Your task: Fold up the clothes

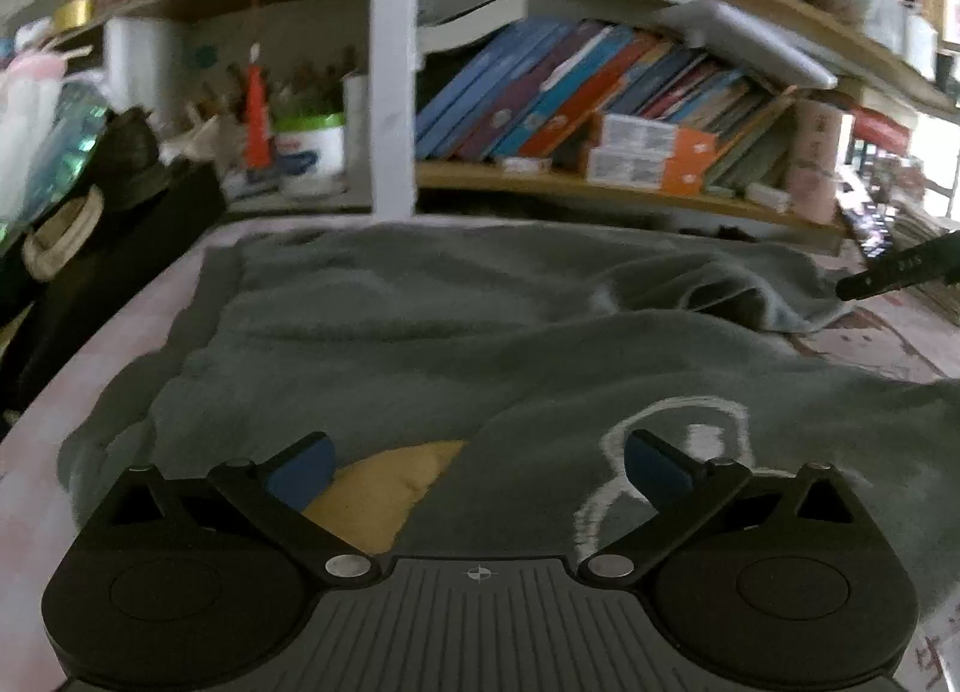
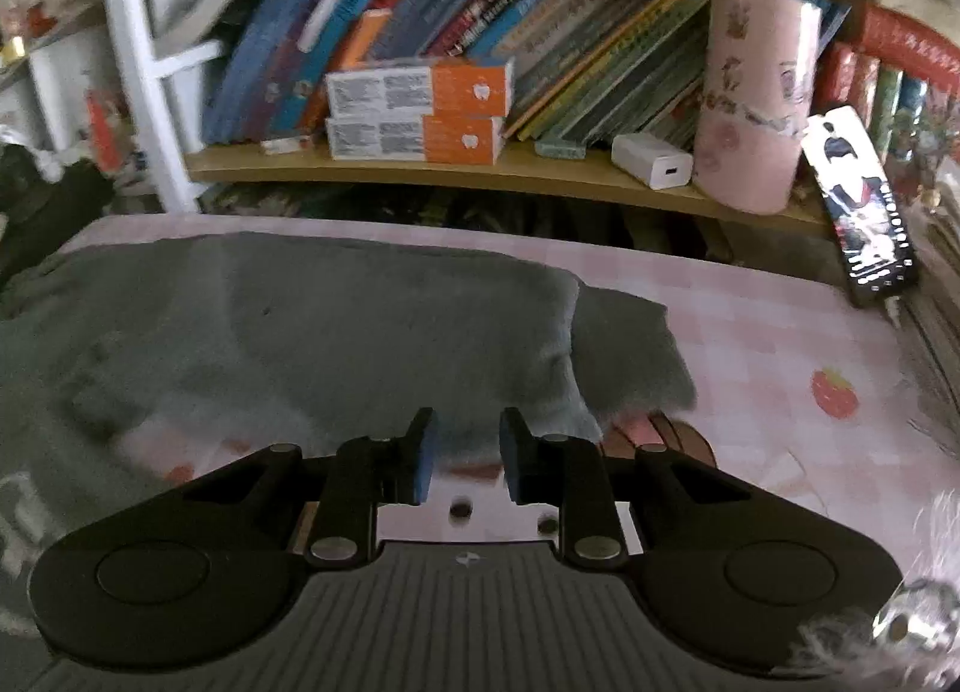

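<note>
Bookshelf (image 2: 480, 170) behind pink checked worktop (image 2: 750, 332); spine lettering blurred.
Grey garment (image 1: 420, 332) spread; left hand-held gripper (image 1: 477, 467) released wide; right hand-held gripper (image 2: 462, 461) narrowed, empty.

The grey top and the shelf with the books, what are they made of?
The grey top looks like soft, matte knit or fleece cloth: it wrinkles, folds and has a fuzzy surface. The shelf looks like pale wood or a wood-look board, smooth with a slight sheen; the pictures do not show which.
</note>
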Demonstrator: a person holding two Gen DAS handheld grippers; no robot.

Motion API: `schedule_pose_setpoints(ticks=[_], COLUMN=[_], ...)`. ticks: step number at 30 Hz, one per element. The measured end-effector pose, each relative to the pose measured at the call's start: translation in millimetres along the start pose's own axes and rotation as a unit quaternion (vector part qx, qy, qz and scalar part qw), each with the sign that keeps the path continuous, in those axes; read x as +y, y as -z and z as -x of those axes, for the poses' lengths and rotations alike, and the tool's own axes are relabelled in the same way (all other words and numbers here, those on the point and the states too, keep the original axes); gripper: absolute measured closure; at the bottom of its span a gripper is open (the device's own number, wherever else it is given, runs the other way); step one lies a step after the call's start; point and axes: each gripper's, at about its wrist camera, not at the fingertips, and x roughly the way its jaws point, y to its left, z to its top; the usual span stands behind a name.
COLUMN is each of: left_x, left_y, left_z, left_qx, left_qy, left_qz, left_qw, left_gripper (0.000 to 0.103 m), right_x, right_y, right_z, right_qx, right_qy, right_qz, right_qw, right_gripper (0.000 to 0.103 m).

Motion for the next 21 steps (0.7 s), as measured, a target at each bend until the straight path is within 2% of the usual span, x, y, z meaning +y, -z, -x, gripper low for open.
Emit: schedule_pose_setpoints(ticks=[3, 10, 15, 18, 21], left_x=[5.6, 7.8, 11.4, 11.7, 13.1], left_y=[0.3, 0.3, 0.7, 1.0, 0.4], left_z=[-1.1, -2.5, -2.7, -1.9, -2.5], left_qx=[0.004, 0.007, 0.010, 0.009, 0.009], left_qy=[0.003, 0.005, 0.008, 0.009, 0.009], left_qz=[0.015, 0.023, 0.033, 0.035, 0.035], left_qw=[0.9999, 0.9997, 0.9994, 0.9993, 0.9993], left_gripper=[0.000, 0.000, 0.000, 0.000, 0.000], right_x=[-7.3, -26.0, -25.6, -19.3, -16.4], right_y=[-8.8, -31.9, -47.3, -46.3, -40.1], right_z=[-26.9, -58.1, -74.8, -74.2, -56.9], right_qx=[0.029, 0.018, 0.019, 0.014, -0.001], right_qy=[0.019, 0.079, 0.103, 0.111, 0.094], right_qz=[-0.008, -0.005, -0.002, 0.011, 0.002], right_qw=[0.999, 0.997, 0.994, 0.994, 0.996], right_gripper=[0.088, 0.089, 0.089, 0.086, 0.077])
